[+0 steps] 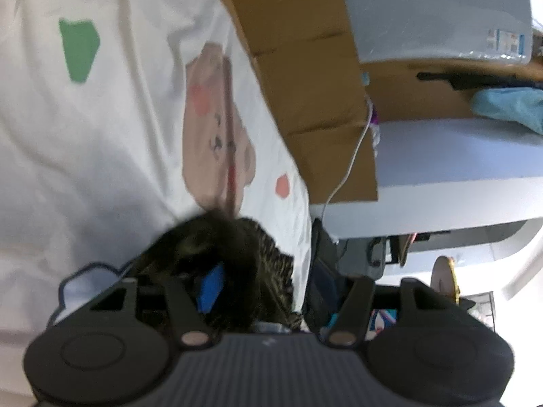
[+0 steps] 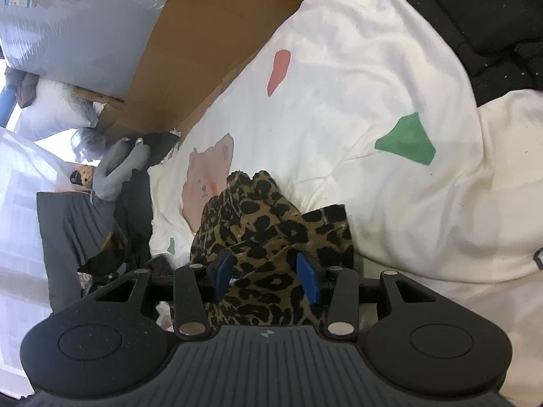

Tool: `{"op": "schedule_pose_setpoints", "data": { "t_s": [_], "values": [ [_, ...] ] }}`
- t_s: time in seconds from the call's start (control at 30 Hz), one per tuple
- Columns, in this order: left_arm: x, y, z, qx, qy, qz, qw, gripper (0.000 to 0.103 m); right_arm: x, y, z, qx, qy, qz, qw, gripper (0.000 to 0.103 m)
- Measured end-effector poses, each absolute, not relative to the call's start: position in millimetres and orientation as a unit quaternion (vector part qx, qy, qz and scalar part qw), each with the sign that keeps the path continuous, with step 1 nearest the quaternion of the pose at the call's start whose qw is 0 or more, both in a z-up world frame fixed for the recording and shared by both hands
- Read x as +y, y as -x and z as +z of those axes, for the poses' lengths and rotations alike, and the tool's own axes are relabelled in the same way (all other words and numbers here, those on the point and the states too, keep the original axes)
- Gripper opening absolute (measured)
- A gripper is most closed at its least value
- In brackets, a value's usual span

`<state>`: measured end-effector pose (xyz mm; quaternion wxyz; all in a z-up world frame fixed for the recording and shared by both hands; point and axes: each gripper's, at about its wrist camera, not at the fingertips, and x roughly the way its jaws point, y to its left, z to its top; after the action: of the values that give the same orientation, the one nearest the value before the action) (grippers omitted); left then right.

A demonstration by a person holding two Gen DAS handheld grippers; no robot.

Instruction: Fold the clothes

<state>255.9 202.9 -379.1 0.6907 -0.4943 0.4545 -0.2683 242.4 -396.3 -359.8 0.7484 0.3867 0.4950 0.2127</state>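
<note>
Leopard-print garment (image 2: 268,234) sits bunched on the white printed duvet (image 2: 390,78), left gripper (image 1: 217,285) apparently pinching a wad of it, right gripper (image 2: 266,276) spread around a fold, so I'd guess it's mid-fold and next needs that right pinch.

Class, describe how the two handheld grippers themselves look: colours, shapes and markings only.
Both the left gripper and right gripper have matte black bodies with a ribbed centre panel, a round disc on each side, black linkage arms with silver pivot pins, and blue pads on the fingers. No cables or sleeves show.
</note>
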Motion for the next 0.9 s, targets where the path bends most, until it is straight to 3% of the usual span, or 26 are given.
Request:
{"op": "schedule_pose_setpoints", "data": {
  "t_s": [0.13, 0.47, 0.53, 0.67, 0.7, 0.73, 0.8, 0.83, 0.87, 0.9],
  "values": [
    [208, -254, -377, 0.459, 0.475, -0.253, 0.707, 0.061, -399, -239, -357, 0.493, -0.369, 0.204, 0.761, 0.049],
    [194, -262, -373, 0.503, 0.297, -0.19, 0.789, 0.059, -402, -236, -354, 0.495, -0.278, 0.162, 0.807, 0.048],
    [189, -266, -375, 0.509, 0.277, -0.186, 0.794, 0.059, -399, -237, -356, 0.5, -0.267, 0.163, 0.808, 0.035],
    [180, -273, -381, 0.514, 0.267, -0.189, 0.793, 0.058, -389, -241, -356, 0.503, -0.239, 0.168, 0.813, 0.029],
    [177, -275, -382, 0.515, 0.261, -0.19, 0.794, 0.058, -386, -242, -355, 0.502, -0.233, 0.171, 0.815, 0.02],
    [174, -277, -384, 0.516, 0.256, -0.191, 0.795, 0.055, -383, -243, -354, 0.502, -0.227, 0.173, 0.817, 0.01],
    [170, -280, -386, 0.518, 0.252, -0.191, 0.795, 0.038, -381, -242, -350, 0.494, -0.223, 0.176, 0.822, 0.008],
    [169, -281, -387, 0.519, 0.249, -0.188, 0.796, 0.019, -380, -241, -348, 0.491, -0.22, 0.178, 0.824, 0.008],
    [168, -281, -386, 0.519, 0.244, -0.184, 0.798, 0.006, -380, -240, -346, 0.486, -0.219, 0.179, 0.827, 0.007],
    [168, -280, -385, 0.515, 0.243, -0.184, 0.801, 0.007, -381, -239, -343, 0.481, -0.22, 0.178, 0.829, 0.007]
  ]
}}
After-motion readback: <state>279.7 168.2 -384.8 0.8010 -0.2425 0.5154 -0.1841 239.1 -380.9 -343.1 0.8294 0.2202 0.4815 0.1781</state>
